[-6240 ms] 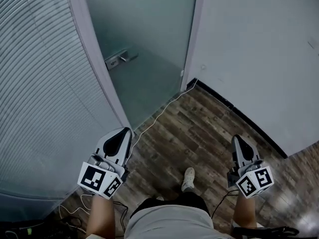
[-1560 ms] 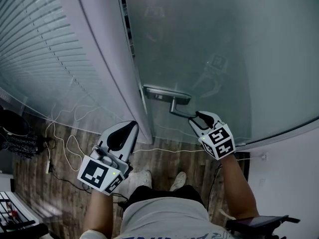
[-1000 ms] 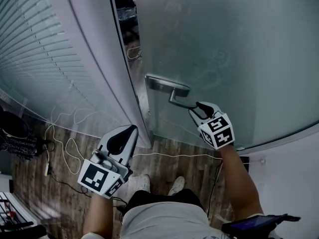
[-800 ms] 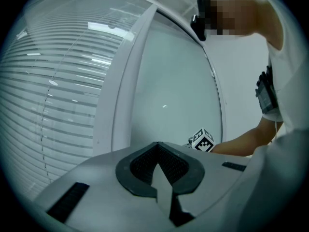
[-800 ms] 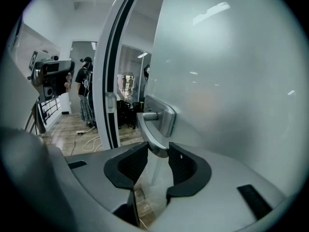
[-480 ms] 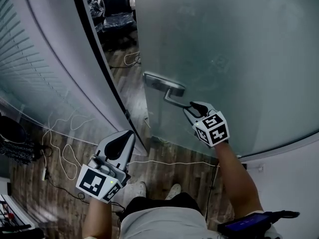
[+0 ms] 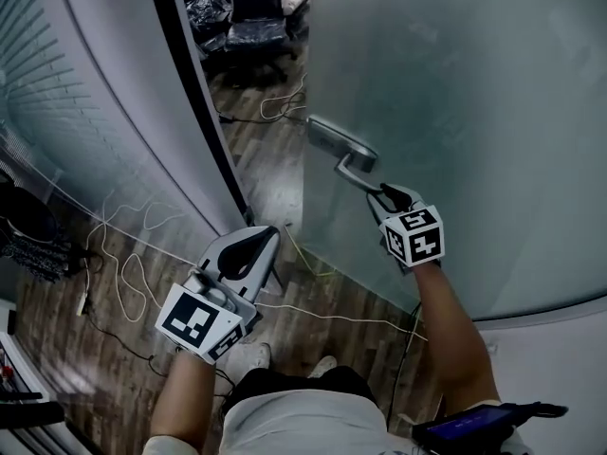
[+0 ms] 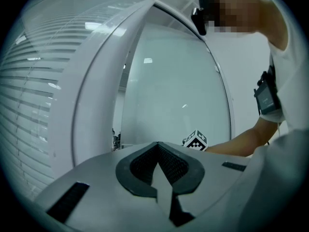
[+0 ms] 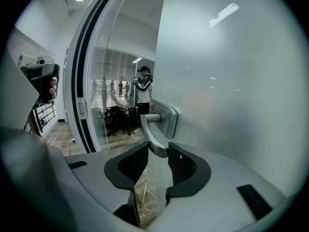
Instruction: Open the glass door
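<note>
- Gripping the tip of the metal door handle [image 9: 153,132], the right gripper [image 9: 158,153] has its jaws closed on the lever from both sides.
- Handle is mounted at the left edge of the frosted glass door [image 7: 474,112], which stands ajar, apart from the dark door frame [image 7: 194,112].
- Left gripper [image 8: 158,146] hangs low, near the foot of the frame, its jaws pressed together with nothing between them.
- Through the gap show a wood floor [image 7: 256,150] and black office chairs [image 7: 256,8].
</note>
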Available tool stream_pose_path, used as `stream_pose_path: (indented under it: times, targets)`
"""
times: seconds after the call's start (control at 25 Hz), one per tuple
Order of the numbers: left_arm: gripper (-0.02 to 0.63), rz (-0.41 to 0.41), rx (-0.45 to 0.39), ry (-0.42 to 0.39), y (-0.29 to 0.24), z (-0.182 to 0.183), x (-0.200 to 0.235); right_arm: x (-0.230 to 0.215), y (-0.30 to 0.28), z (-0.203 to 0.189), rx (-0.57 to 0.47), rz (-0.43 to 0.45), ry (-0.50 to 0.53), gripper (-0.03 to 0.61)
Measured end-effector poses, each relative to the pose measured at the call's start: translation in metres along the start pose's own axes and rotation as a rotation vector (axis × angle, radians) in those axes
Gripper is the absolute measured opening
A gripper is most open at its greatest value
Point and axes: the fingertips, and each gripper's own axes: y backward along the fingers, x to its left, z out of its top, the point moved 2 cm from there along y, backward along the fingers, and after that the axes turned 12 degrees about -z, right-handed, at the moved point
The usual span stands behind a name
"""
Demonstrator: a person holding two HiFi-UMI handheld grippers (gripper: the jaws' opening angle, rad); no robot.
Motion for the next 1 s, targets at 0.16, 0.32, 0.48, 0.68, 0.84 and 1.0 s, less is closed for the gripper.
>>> stream_pose_path:
  times: [0.16,0.32,0.48,0.68,0.84,1.0]
  targets:
    - [0.001,0.016,-0.008,-0.007,0.008,0.007,0.006,0.0,-0.009,0.011,0.003,-0.024,0.004,0.133]
    - [0.001,0.03,-0.017,-0.003,0.022,0.023,0.013,-0.005,-0.015,0.034,0.01,-0.057,-0.007,0.132]
    - [0.001,0.038,-0.025,-0.003,0.034,0.031,0.013,-0.012,-0.022,0.044,0.02,-0.099,-0.02,0.132]
    - [0.0,0.042,-0.034,-0.003,0.044,0.037,0.011,-0.029,-0.03,0.047,0.03,-0.151,-0.041,0.132]
    - [0.0,0.039,-0.03,-0.002,0.048,0.042,0.008,-0.038,-0.035,0.051,0.029,-0.188,-0.064,0.132]
    - [0.002,0.033,-0.023,-0.005,0.048,0.045,0.009,-0.048,-0.029,0.057,0.003,-0.245,-0.061,0.133]
